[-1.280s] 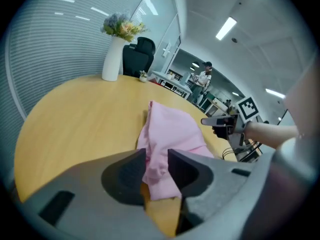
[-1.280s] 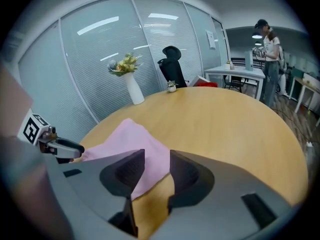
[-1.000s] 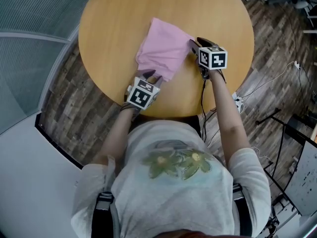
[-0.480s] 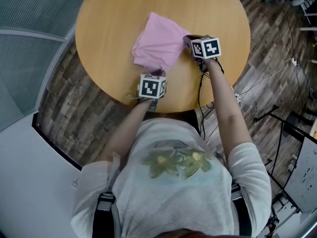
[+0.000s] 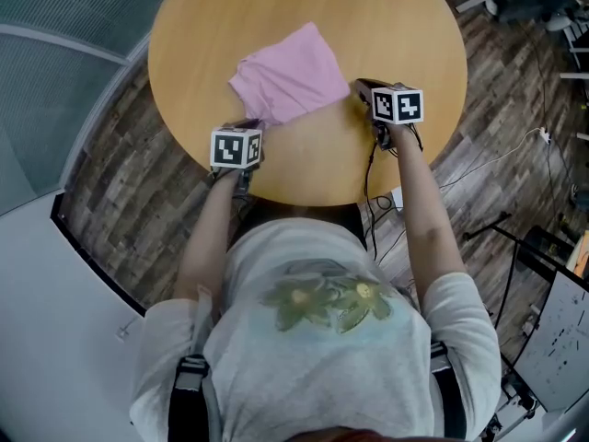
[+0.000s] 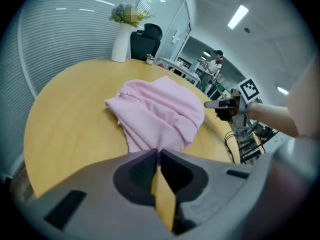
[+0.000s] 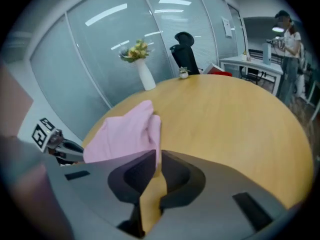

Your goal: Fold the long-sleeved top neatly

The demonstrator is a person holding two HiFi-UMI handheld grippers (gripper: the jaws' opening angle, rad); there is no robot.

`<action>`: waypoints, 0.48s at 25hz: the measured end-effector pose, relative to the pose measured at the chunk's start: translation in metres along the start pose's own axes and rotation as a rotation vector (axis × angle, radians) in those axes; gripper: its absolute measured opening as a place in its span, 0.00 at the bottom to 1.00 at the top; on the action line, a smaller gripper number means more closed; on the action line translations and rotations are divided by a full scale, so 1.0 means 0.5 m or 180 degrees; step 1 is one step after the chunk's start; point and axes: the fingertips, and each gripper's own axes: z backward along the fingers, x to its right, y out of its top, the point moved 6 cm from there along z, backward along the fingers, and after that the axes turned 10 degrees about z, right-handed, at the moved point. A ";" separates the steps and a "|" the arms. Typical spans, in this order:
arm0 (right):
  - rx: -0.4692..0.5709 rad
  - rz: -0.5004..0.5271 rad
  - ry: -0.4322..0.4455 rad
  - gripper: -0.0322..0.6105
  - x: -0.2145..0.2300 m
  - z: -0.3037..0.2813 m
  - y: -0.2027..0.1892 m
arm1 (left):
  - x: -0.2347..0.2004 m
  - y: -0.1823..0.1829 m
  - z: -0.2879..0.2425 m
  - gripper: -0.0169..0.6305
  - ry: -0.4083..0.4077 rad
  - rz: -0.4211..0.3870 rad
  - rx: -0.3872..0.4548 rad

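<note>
The pink long-sleeved fabric top [image 5: 285, 79] lay folded into a loose, rumpled bundle on the round light-wood table [image 5: 396, 26], a little left of its centre, with bare wood all round it. The left gripper [image 6: 158, 151] sat at the bundle's near left corner. Its jaws had just been closing, and in its own view they met on a thin pinch of pink cloth at their tips. The right gripper [image 7: 156, 155] was at the bundle's right corner, pointing left toward the cloth. Its jaws had also just been closing and stood together with a narrow strip of the pink edge caught between them. At the table's far edge stood a tall white vase [image 7: 146, 77] of yellow flowers.
</note>
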 end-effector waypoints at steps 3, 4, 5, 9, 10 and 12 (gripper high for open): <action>0.0190 -0.0057 0.0580 0.39 -0.055 -0.003 0.013 | -0.005 0.001 0.003 0.07 -0.0075 -0.0083 -0.0007; 0.0096 0.0043 0.0681 0.39 -0.070 -0.010 0.008 | -0.004 0.001 0.001 0.07 -0.0081 -0.0131 -0.0014; -0.0060 0.0234 0.0650 0.39 -0.076 -0.017 -0.002 | -0.002 0.002 0.000 0.07 -0.0096 -0.0183 -0.0026; -0.0463 0.0749 0.0290 0.10 -0.075 -0.023 -0.027 | -0.012 0.003 0.007 0.07 -0.0113 -0.0335 -0.0132; -0.0482 0.0677 0.0360 0.10 -0.077 -0.020 -0.027 | -0.021 0.005 0.012 0.07 -0.0087 -0.0345 -0.0152; -0.0447 0.0539 0.0445 0.09 -0.080 -0.012 -0.028 | -0.039 0.013 0.022 0.06 -0.0057 -0.0327 -0.0156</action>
